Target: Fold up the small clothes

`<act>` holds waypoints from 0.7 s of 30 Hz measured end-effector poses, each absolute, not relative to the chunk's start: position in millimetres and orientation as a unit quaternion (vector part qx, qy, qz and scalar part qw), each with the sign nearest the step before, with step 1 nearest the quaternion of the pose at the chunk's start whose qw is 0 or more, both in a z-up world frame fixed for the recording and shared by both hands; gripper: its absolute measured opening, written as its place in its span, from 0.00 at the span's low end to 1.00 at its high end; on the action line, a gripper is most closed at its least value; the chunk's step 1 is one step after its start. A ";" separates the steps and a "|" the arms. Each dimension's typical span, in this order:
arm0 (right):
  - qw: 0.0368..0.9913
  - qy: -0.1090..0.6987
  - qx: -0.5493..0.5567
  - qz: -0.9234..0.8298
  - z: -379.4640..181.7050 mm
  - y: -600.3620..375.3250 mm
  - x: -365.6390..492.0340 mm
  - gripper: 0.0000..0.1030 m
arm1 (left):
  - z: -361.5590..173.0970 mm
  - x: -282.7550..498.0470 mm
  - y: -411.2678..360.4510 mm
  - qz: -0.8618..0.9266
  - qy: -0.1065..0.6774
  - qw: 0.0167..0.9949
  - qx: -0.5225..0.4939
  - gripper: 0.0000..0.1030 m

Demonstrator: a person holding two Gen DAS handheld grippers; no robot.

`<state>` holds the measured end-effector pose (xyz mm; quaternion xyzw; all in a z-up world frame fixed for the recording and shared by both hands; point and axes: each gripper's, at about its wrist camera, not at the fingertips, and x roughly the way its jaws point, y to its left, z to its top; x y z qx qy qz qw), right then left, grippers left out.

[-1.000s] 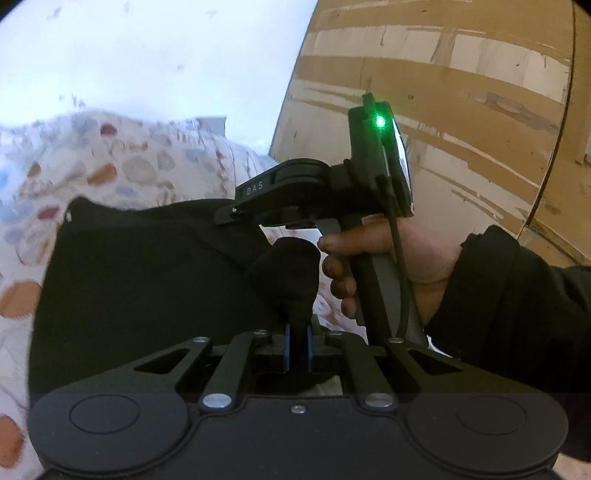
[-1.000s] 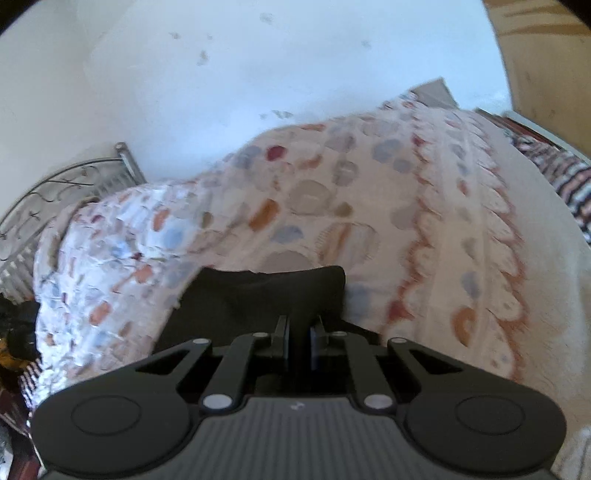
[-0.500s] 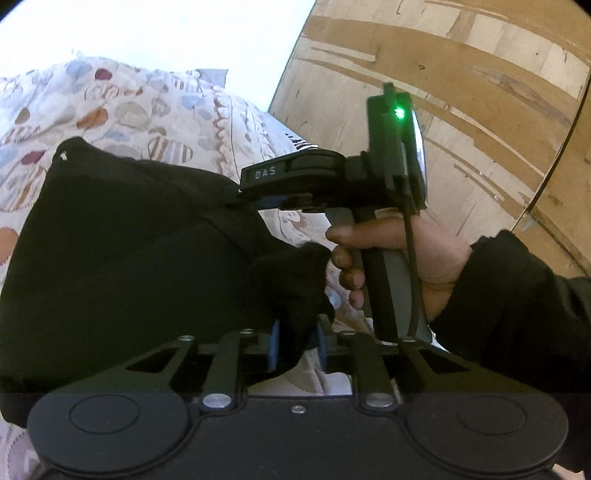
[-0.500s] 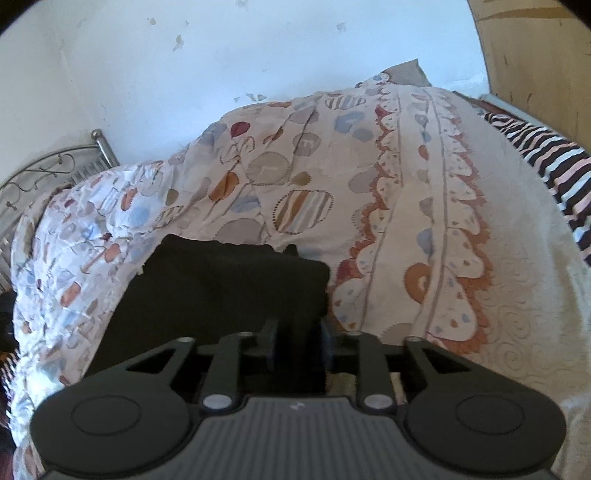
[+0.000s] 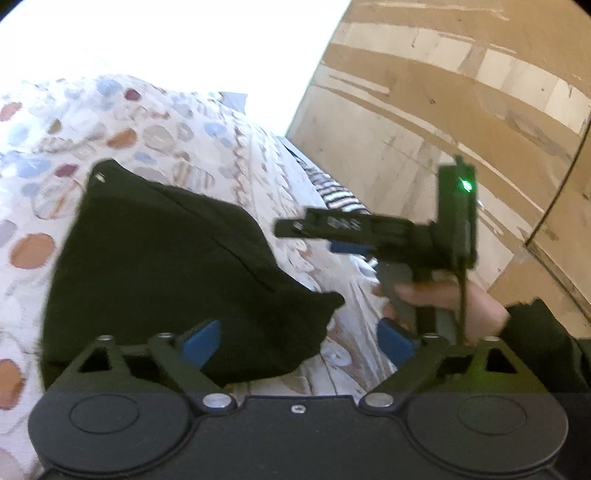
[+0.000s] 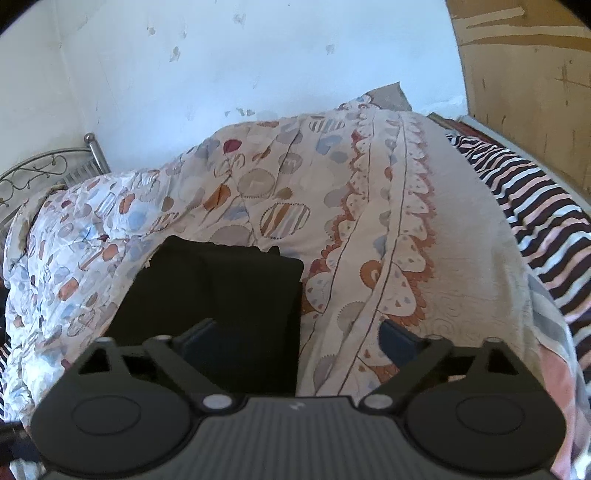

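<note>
Letting go of the folded black garment on the bed
Left wrist: left gripper [image 5: 295, 341] fingers opening, black garment [image 5: 166, 266] loose between them on the quilt [image 5: 155, 129]; lift clear. Right wrist: right gripper [image 6: 297, 338] opening too; avoid snagging the fold

Daylit; the white plaster wall [image 5: 155, 33] is blown out in the left view; motion blur; fisheye-curved edges with dark corners.

Bed [image 6: 480, 258] covered by patterned quilt [image 6: 258, 192], black garment [image 6: 221, 288] lying flat on it in the near part, striped cloth [image 6: 535, 206] along the right edge, possibly a second blanket.
</note>
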<state>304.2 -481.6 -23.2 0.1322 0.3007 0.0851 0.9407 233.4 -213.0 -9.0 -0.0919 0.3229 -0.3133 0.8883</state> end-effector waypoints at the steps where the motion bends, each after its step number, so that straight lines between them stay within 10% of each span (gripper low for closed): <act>1: 0.942 0.298 0.132 0.083 -20.7 -480.3 300.9 1.00 | -6.1 231.4 -209.8 -0.306 0.319 0.892 -0.091 0.97; 21: 0.957 0.249 0.105 0.100 -10.1 -432.1 237.7 1.00 | -7.5 246.8 -136.8 -0.139 0.351 0.921 -0.098 0.99</act>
